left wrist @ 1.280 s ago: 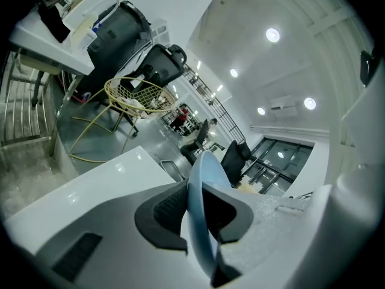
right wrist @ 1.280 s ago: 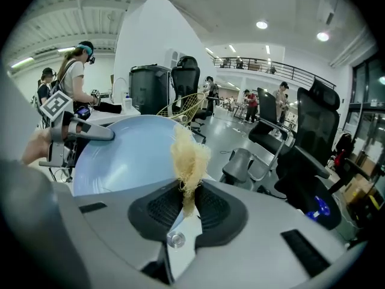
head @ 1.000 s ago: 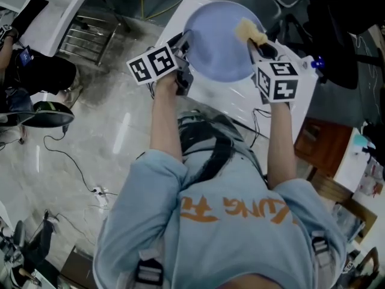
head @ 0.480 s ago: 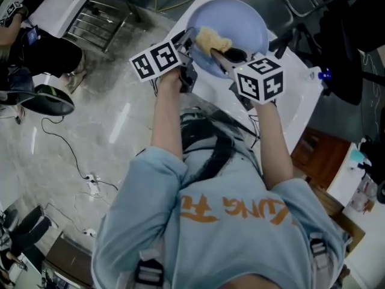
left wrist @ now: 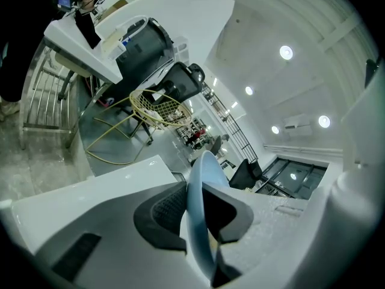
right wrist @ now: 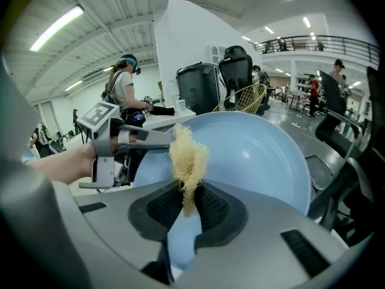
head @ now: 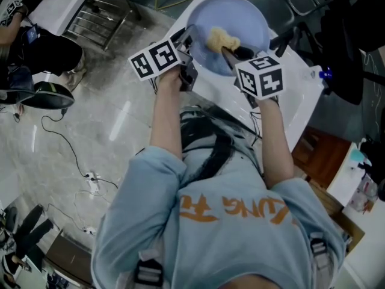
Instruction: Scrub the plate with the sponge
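**A:** Two grippers and one dish, so where is the plate [head: 240, 17]?

**B:** It is pale blue and held up over the far corner of the white tabletop [head: 295, 101], its hollow face turned toward the person. The left gripper [head: 187, 44] has it by the rim on the left side.

**A:** Clamped, or just beside it?

**B:** Clamped. In the left gripper view the plate [left wrist: 201, 167] stands edge-on between the dark pads, and the left gripper [left wrist: 194, 208] is closed on that rim from both sides.

**A:** And the sponge [head: 221, 39]?

**B:** It is yellow and frayed, and pinched in the right gripper [head: 231, 52]. In the right gripper view the sponge [right wrist: 187, 158] sticks up out of the closed right gripper [right wrist: 187, 203], in front of the plate [right wrist: 258, 155]. From the head view it lies on the plate's inner face, left of centre. I cannot tell how hard it presses.

**A:** Anything around them?

**B:** The left gripper [right wrist: 129, 140] shows at the plate's left rim. A metal rack [head: 90, 23] stands on the floor [head: 114, 119] left of the tabletop. A yellow wire basket [left wrist: 157, 108] sits farther off.
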Available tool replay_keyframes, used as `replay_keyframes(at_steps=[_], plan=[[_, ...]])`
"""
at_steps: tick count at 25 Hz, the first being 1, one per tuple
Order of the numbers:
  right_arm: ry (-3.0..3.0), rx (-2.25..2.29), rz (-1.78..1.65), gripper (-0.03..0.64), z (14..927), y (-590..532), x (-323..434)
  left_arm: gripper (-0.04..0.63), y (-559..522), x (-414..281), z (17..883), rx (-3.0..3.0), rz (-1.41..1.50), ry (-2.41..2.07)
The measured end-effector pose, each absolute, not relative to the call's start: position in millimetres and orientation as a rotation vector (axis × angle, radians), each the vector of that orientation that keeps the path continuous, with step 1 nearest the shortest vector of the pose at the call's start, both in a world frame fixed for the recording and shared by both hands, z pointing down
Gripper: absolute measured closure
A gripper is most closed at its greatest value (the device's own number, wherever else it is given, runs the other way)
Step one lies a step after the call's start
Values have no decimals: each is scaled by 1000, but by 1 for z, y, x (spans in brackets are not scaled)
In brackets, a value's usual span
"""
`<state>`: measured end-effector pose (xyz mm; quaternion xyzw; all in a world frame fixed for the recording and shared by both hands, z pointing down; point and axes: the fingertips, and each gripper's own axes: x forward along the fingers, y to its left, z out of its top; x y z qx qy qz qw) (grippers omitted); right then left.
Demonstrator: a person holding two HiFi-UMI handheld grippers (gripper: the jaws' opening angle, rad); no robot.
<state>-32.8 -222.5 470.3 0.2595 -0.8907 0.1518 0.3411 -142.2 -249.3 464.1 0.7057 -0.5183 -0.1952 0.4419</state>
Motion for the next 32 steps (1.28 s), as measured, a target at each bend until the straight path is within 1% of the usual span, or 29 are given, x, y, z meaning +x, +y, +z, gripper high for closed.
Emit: replay_keyframes(at_steps=[9,16,19,24,28,32], plan=[[-2217,908,373,565,467,-262,30,548,-247,-160,469,1709,-503,-1337],[-2187,986,339,565,457,-276,42,548,-247,-176,470,1683,-544,-1370],[-2258,958,344,565,450,-274,29,548,-245,-177,473,1674,-539,-1381],[-2482,741,352,565,427,-249,-34,548,-244,-187,471,1656,-563,-1409],[-2519,549,362,563,437,-216,-75,548,-241,-193,472,1640,-573,-1433],[-2497,399,362,563,453,-190,-97,548,-237,-202,474,1618,-581,-1453]])
